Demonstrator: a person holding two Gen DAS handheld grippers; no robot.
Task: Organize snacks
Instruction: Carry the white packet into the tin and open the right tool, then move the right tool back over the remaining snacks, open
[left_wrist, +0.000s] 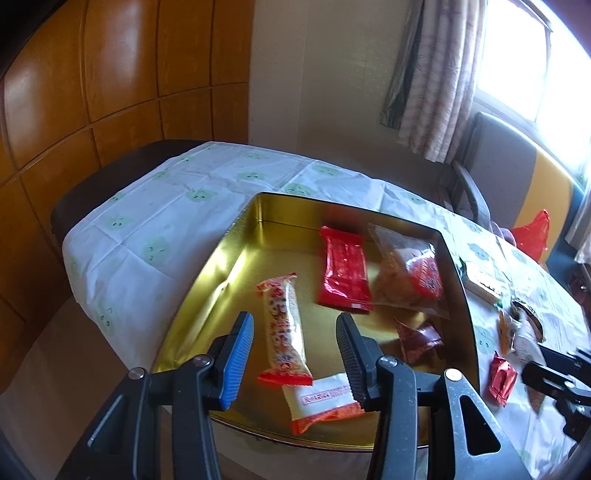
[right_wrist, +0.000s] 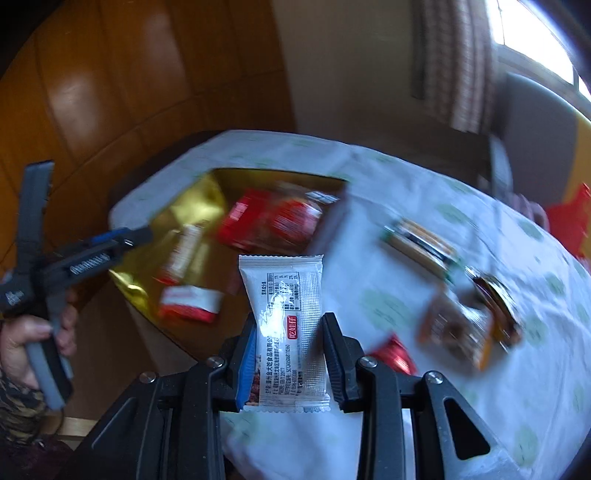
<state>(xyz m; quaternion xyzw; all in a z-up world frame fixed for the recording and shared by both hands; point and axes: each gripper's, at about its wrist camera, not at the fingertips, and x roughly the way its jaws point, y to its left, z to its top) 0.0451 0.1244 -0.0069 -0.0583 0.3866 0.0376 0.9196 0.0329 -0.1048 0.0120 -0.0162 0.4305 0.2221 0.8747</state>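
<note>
Right wrist view shows the right gripper (right_wrist: 288, 354) clamped on a white snack packet (right_wrist: 284, 317), which stands upright between the pads, gripped across its lower half with most of its length sticking out above them. The packet is in the air over the tablecloth (right_wrist: 406, 295), to the right of the gold tin (right_wrist: 192, 206). The rest of this view is smeared, so the exact gap to the tin's near rim is hard to judge.

In the left wrist view the left gripper (left_wrist: 295, 354) hangs over the tin's near end with its jaws apart and nothing between them; a long red-and-white bar (left_wrist: 284, 332) and a white-and-orange packet (left_wrist: 321, 400) lie on the tin floor just below. Further in lie a red packet (left_wrist: 345, 271) and a clear bag (left_wrist: 406, 273).

The likely trouble is at the tin. The free end of the white snack packet could catch the rim on the way over and twist out of the pads, since slick film gives little hold. The left gripper also occupies the near end, so the two tools could knock together there. A drop onto the packets already inside could pile up instead of lying flat. Loose snacks on the cloth, such as the small red foil piece (left_wrist: 500, 376), could be swept aside by a low pass.
</note>
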